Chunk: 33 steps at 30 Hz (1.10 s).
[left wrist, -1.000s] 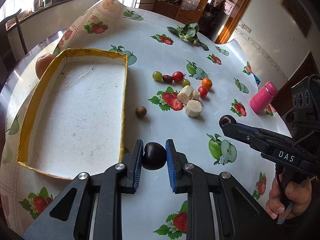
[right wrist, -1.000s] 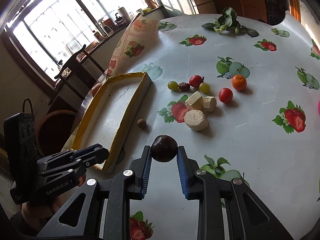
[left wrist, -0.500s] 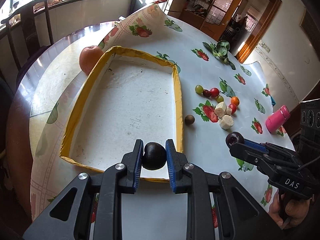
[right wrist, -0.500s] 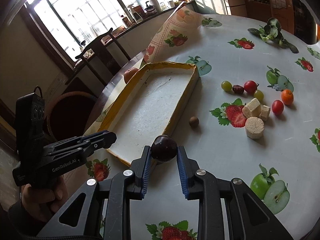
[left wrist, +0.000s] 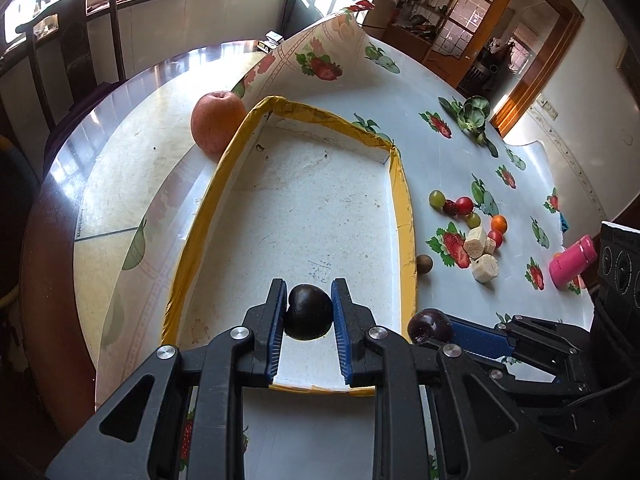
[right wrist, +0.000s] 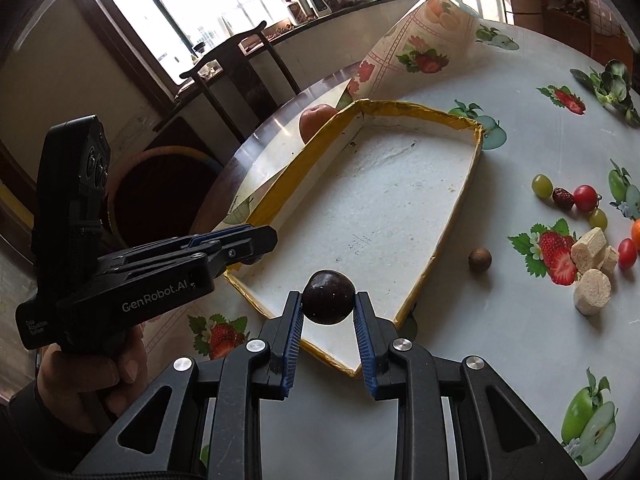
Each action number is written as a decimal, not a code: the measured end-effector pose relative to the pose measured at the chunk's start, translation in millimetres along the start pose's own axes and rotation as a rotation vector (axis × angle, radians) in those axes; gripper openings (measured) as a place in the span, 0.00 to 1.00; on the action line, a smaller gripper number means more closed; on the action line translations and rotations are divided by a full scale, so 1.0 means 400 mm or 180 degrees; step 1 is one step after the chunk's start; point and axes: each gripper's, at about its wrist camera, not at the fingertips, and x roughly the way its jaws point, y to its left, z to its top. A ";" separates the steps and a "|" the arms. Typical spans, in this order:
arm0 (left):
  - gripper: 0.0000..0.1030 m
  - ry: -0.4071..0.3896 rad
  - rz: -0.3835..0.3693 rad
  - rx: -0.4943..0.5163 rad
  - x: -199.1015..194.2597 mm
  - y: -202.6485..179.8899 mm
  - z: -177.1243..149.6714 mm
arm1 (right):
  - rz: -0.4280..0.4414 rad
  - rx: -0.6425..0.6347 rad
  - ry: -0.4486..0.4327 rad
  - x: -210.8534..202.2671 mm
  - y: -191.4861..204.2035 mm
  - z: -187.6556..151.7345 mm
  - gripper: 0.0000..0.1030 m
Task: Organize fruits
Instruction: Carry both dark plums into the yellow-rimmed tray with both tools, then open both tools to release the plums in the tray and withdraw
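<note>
Fruit-print tablecloth [left wrist: 448, 184] is covered by a yellow-edged tray [left wrist: 404, 216] with an apple [left wrist: 217, 121] beside it. One dark plum [left wrist: 309, 311] is clamped in the left gripper [left wrist: 309, 312] over the tray's near end. Another plum [right wrist: 328, 297] is pinched by the right gripper [right wrist: 328, 308] above the tray's near corner, loose fruit [right wrist: 585, 197] left scattered further right.

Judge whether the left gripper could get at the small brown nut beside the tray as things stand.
Probably not yet: the left gripper is shut on a dark plum, and the tray wall stands between it and the brown nut.
</note>
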 end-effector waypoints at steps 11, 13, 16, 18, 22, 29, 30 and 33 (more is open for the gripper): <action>0.19 0.0296 0.0142 -0.0024 0.110 0.035 0.004 | -0.0113 -0.0173 0.0452 0.174 0.013 0.008 0.25; 0.19 0.0363 0.0187 -0.0007 0.124 0.037 -0.008 | -0.0129 -0.0191 0.0534 0.194 0.010 -0.003 0.26; 0.21 0.0532 0.0208 0.0001 0.149 0.039 -0.029 | -0.0215 -0.0206 0.0657 0.214 0.005 -0.019 0.28; 0.21 0.0592 0.0228 -0.0008 0.156 0.040 -0.039 | -0.0197 -0.0185 0.0642 0.211 -0.001 -0.023 0.28; 0.49 0.0486 0.0250 -0.0017 0.124 0.031 -0.040 | -0.0177 -0.0182 0.0550 0.183 0.002 -0.017 0.43; 0.65 0.0360 0.0310 -0.0030 0.083 0.026 -0.031 | -0.0156 -0.0220 0.0379 0.109 0.012 -0.021 0.55; 0.65 0.0350 0.0319 -0.0031 0.079 0.025 -0.032 | -0.0159 -0.0208 0.0352 0.095 0.011 -0.024 0.55; 0.65 0.0318 0.0317 -0.0031 0.065 0.016 -0.035 | -0.0167 -0.0167 0.0277 0.061 0.000 -0.037 0.55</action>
